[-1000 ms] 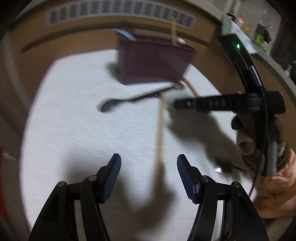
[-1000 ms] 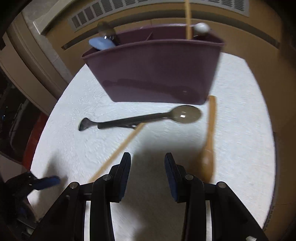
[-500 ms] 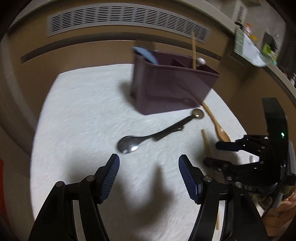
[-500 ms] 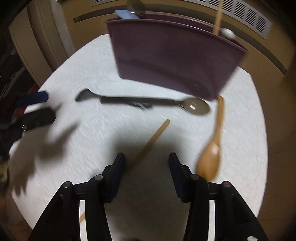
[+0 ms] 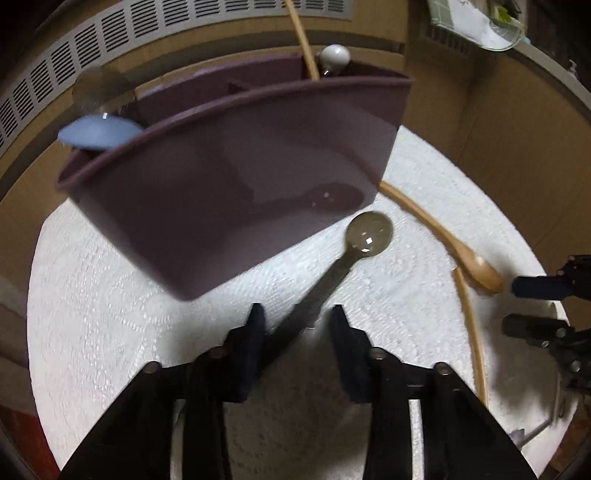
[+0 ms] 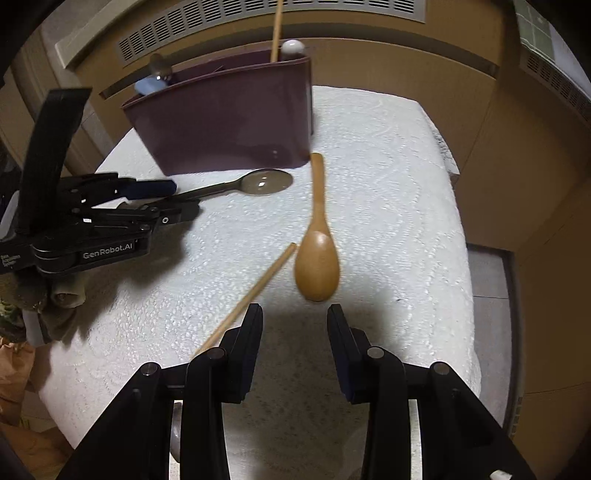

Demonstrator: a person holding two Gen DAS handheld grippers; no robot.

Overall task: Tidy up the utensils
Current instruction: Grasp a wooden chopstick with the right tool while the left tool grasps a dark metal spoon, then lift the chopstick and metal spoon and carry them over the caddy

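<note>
While both grippers' fingers (image 5: 255,332) (image 6: 341,332) stay spread, the maroon caddy (image 6: 229,114) holds upright utensils (image 6: 275,33).

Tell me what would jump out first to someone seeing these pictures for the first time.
The dark purple utensil holder standing at the back of the white cloth, with a few handles sticking out of it. In front of it lie a metal spoon, a wooden spoon and a wooden stick. The left gripper straddles the metal spoon's handle, jaws open, while the right gripper hangs open near the wooden spoon's bowl.
</note>
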